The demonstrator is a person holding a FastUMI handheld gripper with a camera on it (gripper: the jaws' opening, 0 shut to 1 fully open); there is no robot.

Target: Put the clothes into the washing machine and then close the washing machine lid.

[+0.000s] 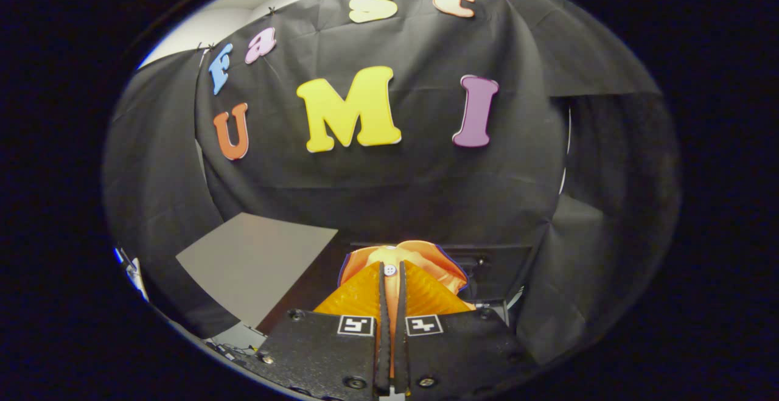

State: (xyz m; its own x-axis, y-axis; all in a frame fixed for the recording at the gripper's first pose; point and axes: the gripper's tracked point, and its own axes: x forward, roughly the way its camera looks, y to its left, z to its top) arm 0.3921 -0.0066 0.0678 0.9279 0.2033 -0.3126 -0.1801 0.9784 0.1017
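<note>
- Black cloth wall (389, 194) behind, grey panel (258, 261) at 10 o'clock from the tongs.
- tongs (392, 270) nearly closed, both fingers pinching an orange garment (420, 258) with a white button (390, 270).

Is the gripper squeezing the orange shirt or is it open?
Shut on it. The gripper has its two fingers nearly together, with the orange shirt pinched between them and bunched just ahead, its white button showing.
</note>
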